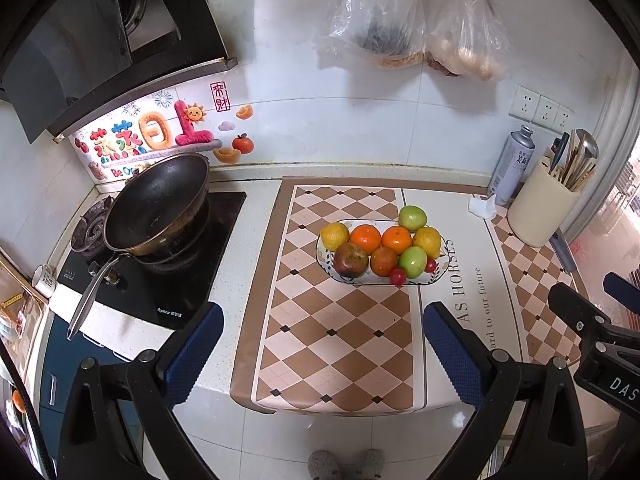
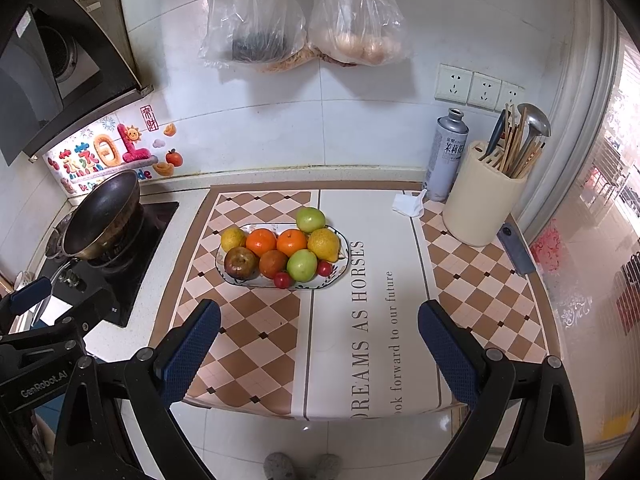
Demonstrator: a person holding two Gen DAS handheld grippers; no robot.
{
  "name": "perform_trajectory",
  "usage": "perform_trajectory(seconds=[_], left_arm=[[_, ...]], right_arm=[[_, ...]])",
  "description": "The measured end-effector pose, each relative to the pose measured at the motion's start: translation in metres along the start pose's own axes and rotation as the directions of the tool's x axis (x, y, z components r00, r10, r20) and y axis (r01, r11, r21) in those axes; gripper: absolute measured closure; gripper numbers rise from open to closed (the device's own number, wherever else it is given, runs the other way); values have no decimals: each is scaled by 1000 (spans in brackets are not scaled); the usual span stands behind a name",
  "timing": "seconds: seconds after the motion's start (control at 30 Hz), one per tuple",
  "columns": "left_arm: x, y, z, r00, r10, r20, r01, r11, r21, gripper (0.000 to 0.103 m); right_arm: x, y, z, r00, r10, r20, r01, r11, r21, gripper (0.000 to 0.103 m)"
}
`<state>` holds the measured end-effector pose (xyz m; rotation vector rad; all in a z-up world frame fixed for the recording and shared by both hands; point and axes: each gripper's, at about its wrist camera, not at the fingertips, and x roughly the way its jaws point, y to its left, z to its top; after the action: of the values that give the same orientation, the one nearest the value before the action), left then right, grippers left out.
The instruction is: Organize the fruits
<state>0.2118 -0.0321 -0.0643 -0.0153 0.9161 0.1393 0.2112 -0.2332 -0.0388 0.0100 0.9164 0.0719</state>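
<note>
An oval patterned plate [image 1: 437, 276] [image 2: 340, 270] stands on the checkered mat and holds several fruits: oranges [image 1: 365, 238] [image 2: 261, 241], yellow lemons [image 1: 334, 235] [image 2: 323, 244], green apples [image 1: 413, 262] [image 2: 301, 265], a dark reddish apple [image 1: 350, 260] [image 2: 241, 262] and small red cherry tomatoes [image 1: 398, 277] [image 2: 282, 279]. One green apple [image 1: 412, 217] [image 2: 310, 219] sits at the plate's far rim. My left gripper [image 1: 322, 344] is open and empty, held back at the counter's front edge. My right gripper [image 2: 319, 344] is open and empty, also near the front edge.
A black wok [image 1: 156, 204] [image 2: 102, 216] sits on the stove at left. A grey spray can [image 2: 446, 156], a cream utensil holder [image 2: 480, 192], a crumpled tissue [image 2: 410, 204] and a knife [image 2: 516, 250] stand at the right. Plastic bags [image 2: 304, 12] hang on the wall.
</note>
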Motion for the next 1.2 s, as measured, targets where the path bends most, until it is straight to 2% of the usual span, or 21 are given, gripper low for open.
perform_trajectory(seconds=[1.2], left_arm=[[-7,-7,0,1000,-3,5,3,1000,-5,1]], right_arm=[[-11,-4,-2,1000,4,-1,-4,1000,-7,2]])
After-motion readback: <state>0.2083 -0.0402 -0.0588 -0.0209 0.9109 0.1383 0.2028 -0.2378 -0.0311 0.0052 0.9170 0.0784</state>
